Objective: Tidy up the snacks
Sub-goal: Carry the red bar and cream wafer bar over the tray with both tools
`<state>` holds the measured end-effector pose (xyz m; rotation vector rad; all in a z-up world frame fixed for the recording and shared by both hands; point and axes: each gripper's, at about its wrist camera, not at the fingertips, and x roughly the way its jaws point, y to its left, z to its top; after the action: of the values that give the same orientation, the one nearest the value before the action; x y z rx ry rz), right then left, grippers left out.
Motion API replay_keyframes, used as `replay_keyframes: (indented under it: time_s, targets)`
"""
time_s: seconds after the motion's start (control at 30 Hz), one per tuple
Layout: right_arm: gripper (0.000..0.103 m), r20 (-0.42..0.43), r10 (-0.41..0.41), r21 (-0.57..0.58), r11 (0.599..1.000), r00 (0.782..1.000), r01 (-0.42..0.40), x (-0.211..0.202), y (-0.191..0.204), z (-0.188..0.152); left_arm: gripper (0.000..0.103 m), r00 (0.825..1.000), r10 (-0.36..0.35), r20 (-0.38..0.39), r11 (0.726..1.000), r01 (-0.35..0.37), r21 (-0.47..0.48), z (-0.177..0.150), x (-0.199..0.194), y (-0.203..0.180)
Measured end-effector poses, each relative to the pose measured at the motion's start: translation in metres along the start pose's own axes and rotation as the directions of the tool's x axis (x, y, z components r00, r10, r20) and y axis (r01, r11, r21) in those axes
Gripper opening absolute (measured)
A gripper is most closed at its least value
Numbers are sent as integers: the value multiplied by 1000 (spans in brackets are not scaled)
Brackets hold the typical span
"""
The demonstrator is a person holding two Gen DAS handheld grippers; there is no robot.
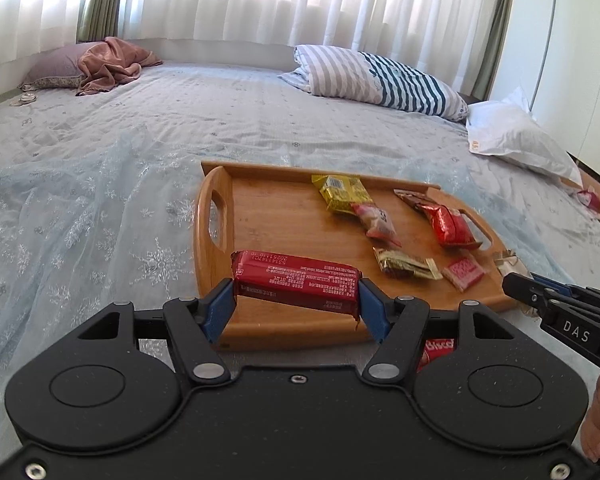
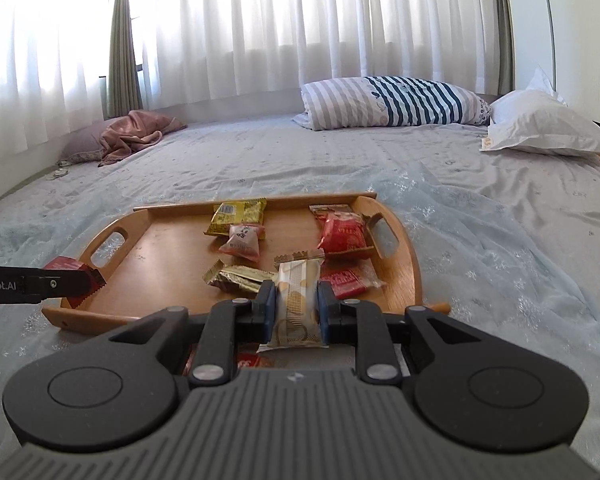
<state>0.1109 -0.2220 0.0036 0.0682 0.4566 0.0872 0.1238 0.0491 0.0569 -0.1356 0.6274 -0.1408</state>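
A wooden tray (image 1: 260,216) (image 2: 160,256) lies on the bed with several snack packets: a yellow one (image 1: 342,192) (image 2: 238,216), a pink one (image 1: 376,220) (image 2: 242,242), a red one (image 1: 450,226) (image 2: 342,236), a gold-brown one (image 1: 404,266) (image 2: 236,278) and a small red flat one (image 1: 462,274) (image 2: 346,282). My left gripper (image 1: 296,306) is shut on a long red bar packet (image 1: 296,282) above the tray's near edge. My right gripper (image 2: 297,308) is shut on a cream and gold packet (image 2: 298,304), held above the tray's near right part. The right gripper's tip (image 1: 520,290) shows at the right of the left wrist view.
A striped pillow (image 1: 380,78) (image 2: 392,100), a white pillow (image 1: 516,136) (image 2: 544,124) and a brown cloth (image 1: 112,62) (image 2: 134,132) lie further back on the bed. Another red packet (image 1: 438,350) (image 2: 248,360) lies on the bedspread below the grippers. Curtains hang behind.
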Motion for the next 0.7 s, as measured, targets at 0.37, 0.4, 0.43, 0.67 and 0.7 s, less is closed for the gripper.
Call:
replay_keyframes:
  time_s: [0.37,0.4,0.43,0.67,0.7]
  targets:
    - [26,-26,86,32,996,996,-85,52,-4,35,63,1000,-22,-14,999,21,-45,48,39,3]
    - [26,-29,99,39,994,995,-98,58,-6,39,63,1000,-21,-21,998,20,-53,54,45,3]
    - [26,-34,111,44,993,993,-110,65,-9,43,63,999,-19,-27,998,18,-67,60,53,4]
    - [26,-89,165,26,986,982,-163,122,-19,75,63,997,12,-82,991,-23,-134,96,111,8]
    - [26,-100,171,17,985,980,-170,130,-19,79,63,996,25,-86,990,-36,-134,100,121,7]
